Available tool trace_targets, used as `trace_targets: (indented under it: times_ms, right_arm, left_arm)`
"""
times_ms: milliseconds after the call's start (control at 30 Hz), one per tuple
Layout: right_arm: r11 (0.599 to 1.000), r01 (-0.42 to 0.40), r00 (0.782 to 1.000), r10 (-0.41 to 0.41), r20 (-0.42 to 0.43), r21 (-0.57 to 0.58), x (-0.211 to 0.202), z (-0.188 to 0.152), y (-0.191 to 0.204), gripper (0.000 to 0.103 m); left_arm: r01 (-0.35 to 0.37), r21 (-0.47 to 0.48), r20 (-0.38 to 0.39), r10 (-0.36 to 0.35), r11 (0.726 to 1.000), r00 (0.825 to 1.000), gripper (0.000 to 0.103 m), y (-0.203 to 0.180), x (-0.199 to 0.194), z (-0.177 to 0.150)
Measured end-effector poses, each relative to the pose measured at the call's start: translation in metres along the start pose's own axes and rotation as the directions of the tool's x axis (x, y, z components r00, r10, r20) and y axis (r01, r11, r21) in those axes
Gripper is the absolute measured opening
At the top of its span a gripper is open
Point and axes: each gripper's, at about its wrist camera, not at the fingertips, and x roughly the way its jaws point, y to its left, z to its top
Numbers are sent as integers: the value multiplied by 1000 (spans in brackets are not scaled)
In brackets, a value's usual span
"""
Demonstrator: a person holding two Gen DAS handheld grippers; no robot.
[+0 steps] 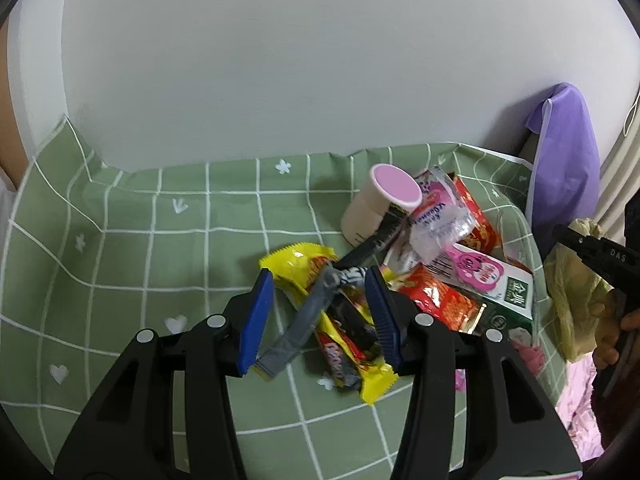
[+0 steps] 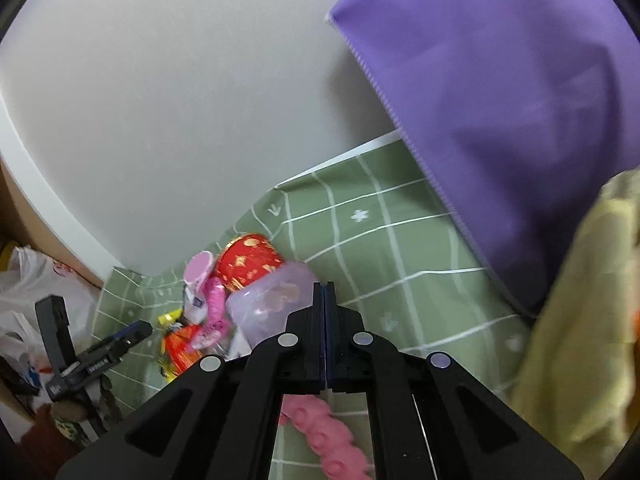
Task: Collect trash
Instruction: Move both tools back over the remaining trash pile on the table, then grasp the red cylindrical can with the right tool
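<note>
Trash lies in a heap on the green checked cloth (image 1: pixel 120 264) that covers the surface, close to the white wall. The left claw (image 1: pixel 316 320) is wide open, with its two blue pads (image 1: pixel 258 320) on each side of a yellow snack wrapper (image 1: pixel 352 344) and a twisted grey wrapper (image 1: pixel 308 320) that lies across it. It holds nothing yet.

Just past them sit a cream tub with a pink lid (image 1: pixel 380 208), a clear crinkly pouch (image 1: pixel 436 220), red wrappers (image 1: pixel 440 300) and a small drink carton (image 1: pixel 492 284).

The right claw (image 2: pixel 325 332) is shut tight. Nothing shows between its tips, but I cannot tell for sure if something thin is pinched there. It is up by a purple bag (image 2: pixel 500 100) and a pale yellow bag (image 2: pixel 580 320), well off from the heap.

I think the wrappers are very light, thin and floppy. They look shiny, so they may slip. A good place to pinch is the middle, where grey crosses yellow, so both may come up together. The tub looks stiff and round and could roll. The carton has flat sides that should be easy to hold.
</note>
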Motion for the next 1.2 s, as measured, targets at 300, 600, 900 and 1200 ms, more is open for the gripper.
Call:
trace_targets:
  times_ms: [300, 600, 900, 1200]
  right_arm:
    - [988, 130, 991, -131, -1, -83, -13, -21, -7, 6]
    - [984, 131, 991, -132, 2, -121, -27, -34, -14, 58]
    - [943, -5, 999, -7, -36, -334, 16, -6, 44, 58]
    - [850, -58, 961, -95, -260, -524, 120, 14, 83, 58]
  left_arm:
    - [177, 123, -45, -173, 977, 984, 45, -71, 7, 5]
    - [96, 50, -117, -89, 994, 989, 45, -108, 55, 18]
    - [105, 64, -43, -103, 992, 994, 45, -72, 7, 15]
    - [-67, -13, 39, 67, 998, 997, 45, -6, -23, 13]
